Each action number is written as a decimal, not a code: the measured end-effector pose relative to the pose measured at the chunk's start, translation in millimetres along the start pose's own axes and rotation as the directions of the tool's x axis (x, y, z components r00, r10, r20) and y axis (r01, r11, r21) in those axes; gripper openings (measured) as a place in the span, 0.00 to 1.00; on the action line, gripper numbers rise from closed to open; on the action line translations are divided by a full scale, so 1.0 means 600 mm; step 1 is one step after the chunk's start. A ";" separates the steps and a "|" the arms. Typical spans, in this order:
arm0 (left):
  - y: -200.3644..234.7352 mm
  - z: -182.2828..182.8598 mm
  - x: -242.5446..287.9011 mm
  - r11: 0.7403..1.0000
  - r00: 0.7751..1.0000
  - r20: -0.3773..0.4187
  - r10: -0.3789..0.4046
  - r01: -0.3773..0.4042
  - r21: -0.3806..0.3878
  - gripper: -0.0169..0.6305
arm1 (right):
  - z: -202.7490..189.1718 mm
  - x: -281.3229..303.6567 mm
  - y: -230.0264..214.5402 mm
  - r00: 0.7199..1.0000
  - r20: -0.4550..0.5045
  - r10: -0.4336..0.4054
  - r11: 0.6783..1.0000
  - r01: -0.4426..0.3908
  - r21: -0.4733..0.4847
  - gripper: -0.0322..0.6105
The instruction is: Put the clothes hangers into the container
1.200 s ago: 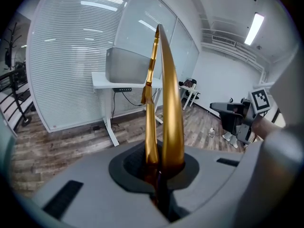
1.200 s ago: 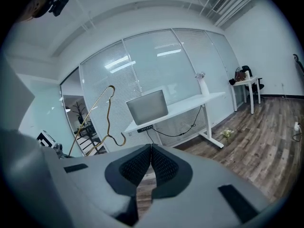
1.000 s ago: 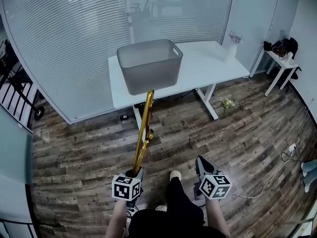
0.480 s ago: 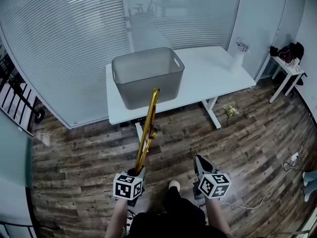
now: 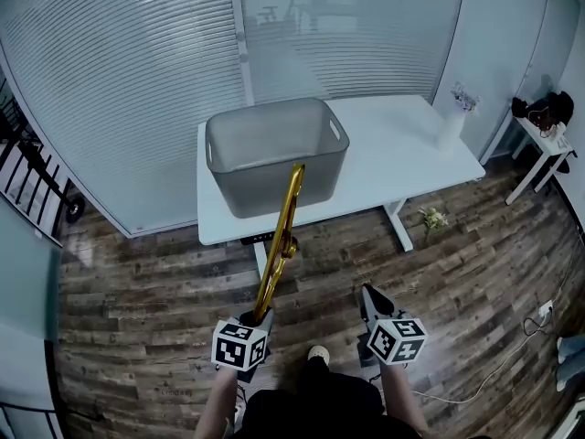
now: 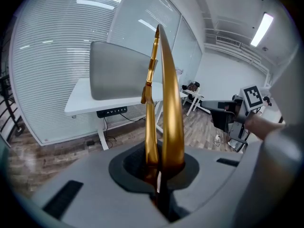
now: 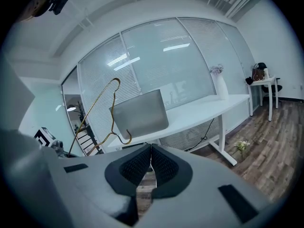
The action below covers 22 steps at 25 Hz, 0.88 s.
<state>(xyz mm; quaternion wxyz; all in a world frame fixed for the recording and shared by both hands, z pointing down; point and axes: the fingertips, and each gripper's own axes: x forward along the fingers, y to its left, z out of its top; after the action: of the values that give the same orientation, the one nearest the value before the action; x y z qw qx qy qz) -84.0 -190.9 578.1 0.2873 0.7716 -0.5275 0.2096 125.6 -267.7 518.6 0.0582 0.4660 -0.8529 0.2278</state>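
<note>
My left gripper (image 5: 252,322) is shut on a gold clothes hanger (image 5: 281,241), which rises edge-on from its jaws toward the table. In the left gripper view the gold hanger (image 6: 164,94) stands up out of the closed pads. The grey plastic container (image 5: 274,154) sits on the left part of the white table (image 5: 402,149), ahead of both grippers and apart from them. My right gripper (image 5: 367,302) is shut with nothing between its pads (image 7: 159,164). In the right gripper view the hanger (image 7: 97,115) shows at the left and the container (image 7: 140,113) beyond it.
A white vase (image 5: 452,124) stands at the table's right end. A small white side table (image 5: 539,144) with dark things on it is at the far right. Glass walls with blinds (image 5: 119,80) run behind the table. A cable (image 5: 512,355) lies on the wooden floor.
Both grippers and the hanger have come closer to the table; the container and table now sit nearer and lower in the head view. The grip on the hanger is unchanged.
</note>
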 end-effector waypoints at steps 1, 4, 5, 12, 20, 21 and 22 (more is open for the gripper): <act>0.000 0.005 0.006 1.000 1.000 0.001 0.000 0.000 0.000 0.07 | 0.005 0.008 -0.004 1.000 -0.002 0.004 1.000 -0.004 -0.002 0.09; 0.002 0.017 0.024 1.000 1.000 0.000 0.004 -0.004 -0.007 0.07 | 0.017 0.032 -0.016 1.000 -0.008 0.017 1.000 -0.017 -0.008 0.09; 0.002 0.021 0.030 1.000 1.000 -0.001 0.007 -0.007 -0.011 0.07 | 0.021 0.039 -0.021 1.000 -0.010 0.021 1.000 -0.021 -0.009 0.09; 0.004 0.039 0.066 0.999 1.000 0.001 0.026 -0.026 -0.027 0.07 | 0.039 0.079 -0.050 0.999 -0.016 0.049 0.999 -0.049 -0.017 0.09; 0.003 0.043 0.086 0.998 0.999 0.012 0.045 -0.045 -0.046 0.07 | 0.052 0.107 -0.065 0.996 -0.014 0.084 0.996 -0.084 -0.030 0.09; 0.004 0.043 0.087 0.998 0.999 0.012 0.047 -0.046 -0.047 0.07 | 0.053 0.109 -0.064 0.996 -0.013 0.088 0.996 -0.089 -0.031 0.09; 0.005 0.043 0.088 0.998 0.999 0.013 0.048 -0.047 -0.047 0.07 | 0.054 0.111 -0.064 0.996 -0.012 0.092 0.995 -0.093 -0.033 0.09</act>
<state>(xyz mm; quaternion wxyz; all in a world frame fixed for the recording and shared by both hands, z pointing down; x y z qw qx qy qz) -67.2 -245.5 592.7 0.2963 0.7535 -0.5524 0.1984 123.5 -350.9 523.2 0.0597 0.4238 -0.8770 0.2185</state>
